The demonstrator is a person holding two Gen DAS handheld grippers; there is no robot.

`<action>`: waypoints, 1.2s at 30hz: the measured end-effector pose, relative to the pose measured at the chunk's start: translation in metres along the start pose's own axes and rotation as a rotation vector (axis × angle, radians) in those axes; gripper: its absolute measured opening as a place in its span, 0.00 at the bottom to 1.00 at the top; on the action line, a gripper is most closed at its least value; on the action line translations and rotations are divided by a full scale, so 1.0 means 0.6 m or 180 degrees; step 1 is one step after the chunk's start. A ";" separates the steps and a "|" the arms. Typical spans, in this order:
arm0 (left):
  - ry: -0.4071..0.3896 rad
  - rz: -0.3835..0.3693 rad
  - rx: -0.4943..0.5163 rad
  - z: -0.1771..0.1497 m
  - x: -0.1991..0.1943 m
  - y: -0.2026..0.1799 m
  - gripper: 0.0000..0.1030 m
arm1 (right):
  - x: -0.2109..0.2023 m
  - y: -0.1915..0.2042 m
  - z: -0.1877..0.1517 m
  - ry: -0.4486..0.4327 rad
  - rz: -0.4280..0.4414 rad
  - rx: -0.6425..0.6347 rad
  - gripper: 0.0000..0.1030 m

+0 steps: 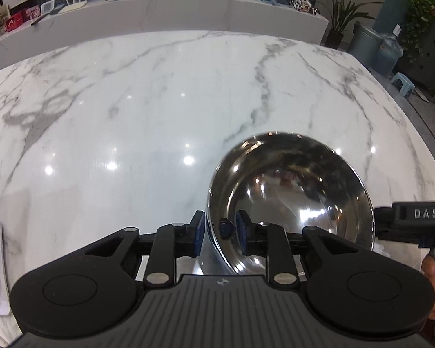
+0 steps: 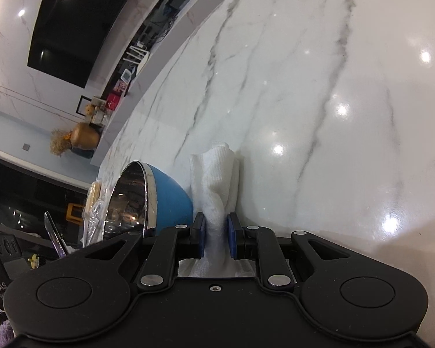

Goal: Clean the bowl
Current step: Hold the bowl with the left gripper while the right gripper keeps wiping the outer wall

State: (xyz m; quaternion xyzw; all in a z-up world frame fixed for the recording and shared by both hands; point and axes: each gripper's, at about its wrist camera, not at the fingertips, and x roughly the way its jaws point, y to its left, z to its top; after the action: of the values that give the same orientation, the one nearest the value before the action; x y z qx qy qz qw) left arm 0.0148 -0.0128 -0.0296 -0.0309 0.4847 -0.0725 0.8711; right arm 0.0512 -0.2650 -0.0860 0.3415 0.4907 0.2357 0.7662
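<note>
The bowl point(image 1: 290, 200), steel inside and blue outside, is tipped up on the marble desk point(image 1: 148, 110), and the left gripper point(image 1: 217, 233) has its fingers narrowed onto the near rim, one blue pad outside the wall and one inside. In the right wrist view the same bowl point(image 2: 159, 194) stands tilted just left of the right gripper point(image 2: 216, 232), whose fingers pinch a folded white cloth point(image 2: 214, 179) that hangs against the desk point(image 2: 319, 116) beside the bowl, not in it. Judging from this, both grasps are made and the wiping itself is what is left: the cloth has yet to go inside the bowl. The polished interior shows only reflections, with no dirt I can make out, so how clean it already is cannot be told. For writing, the letters "DAS" point(image 1: 426, 213) are readable on the dark body of the other gripper at the right edge of the left view; "DAS" point(image 2: 1, 287) also shows at the left edge of the right view. Packages on the far shelf are too small to read.
</note>
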 end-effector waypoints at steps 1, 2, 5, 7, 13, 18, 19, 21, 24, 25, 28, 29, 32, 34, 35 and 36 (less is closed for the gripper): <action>0.0002 -0.0006 0.0017 -0.001 -0.001 -0.001 0.22 | -0.001 -0.001 0.000 0.0000 -0.0001 -0.0001 0.15; 0.0005 -0.0012 0.0034 -0.002 -0.002 -0.002 0.21 | -0.002 -0.001 0.000 0.0000 -0.0001 -0.0002 0.15; 0.0001 0.0013 0.0083 -0.003 -0.002 -0.003 0.17 | -0.005 -0.001 0.000 -0.0002 -0.0013 -0.0013 0.15; -0.0006 -0.0002 0.0101 -0.003 -0.002 -0.002 0.14 | -0.010 -0.002 0.003 -0.0045 0.0000 0.0000 0.15; -0.0075 -0.0051 0.0187 0.002 0.000 -0.002 0.12 | -0.048 -0.010 0.016 -0.0406 0.0355 0.0207 0.15; -0.0098 -0.0041 0.0186 0.011 0.004 -0.003 0.11 | -0.057 -0.011 0.018 -0.0440 0.0558 0.0231 0.15; -0.0101 -0.0040 0.0185 0.011 0.004 -0.004 0.11 | -0.056 -0.010 0.018 -0.0428 0.0554 0.0218 0.15; -0.0106 -0.0036 0.0186 0.011 0.005 -0.004 0.11 | -0.057 -0.013 0.018 -0.0418 0.0560 0.0235 0.15; -0.0105 -0.0029 0.0180 0.011 0.006 -0.005 0.12 | -0.056 -0.015 0.019 -0.0412 0.0567 0.0260 0.15; -0.0104 -0.0030 0.0178 0.011 0.006 -0.004 0.12 | -0.055 -0.016 0.020 -0.0409 0.0571 0.0268 0.15; -0.0099 -0.0032 0.0175 0.013 0.008 -0.002 0.12 | -0.053 -0.016 0.022 -0.0406 0.0558 0.0290 0.15; -0.0095 -0.0033 0.0170 0.013 0.009 0.000 0.12 | -0.050 -0.016 0.022 -0.0394 0.0527 0.0292 0.15; -0.0093 -0.0031 0.0168 0.014 0.009 -0.001 0.12 | -0.042 -0.018 0.021 -0.0341 0.0409 0.0287 0.15; -0.0099 -0.0001 0.0174 0.014 0.009 -0.002 0.13 | -0.035 -0.019 0.020 -0.0303 0.0339 0.0279 0.15; -0.0100 0.0005 0.0171 0.015 0.009 -0.001 0.13 | -0.031 -0.020 0.019 -0.0276 0.0312 0.0273 0.15; -0.0102 0.0010 0.0168 0.015 0.009 -0.001 0.13 | -0.027 -0.020 0.019 -0.0254 0.0287 0.0271 0.15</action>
State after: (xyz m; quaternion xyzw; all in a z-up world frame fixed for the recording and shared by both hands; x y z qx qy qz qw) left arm 0.0253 -0.0141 -0.0296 -0.0083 0.4687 -0.0835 0.8793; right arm 0.0551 -0.2875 -0.0821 0.4047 0.4535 0.2351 0.7585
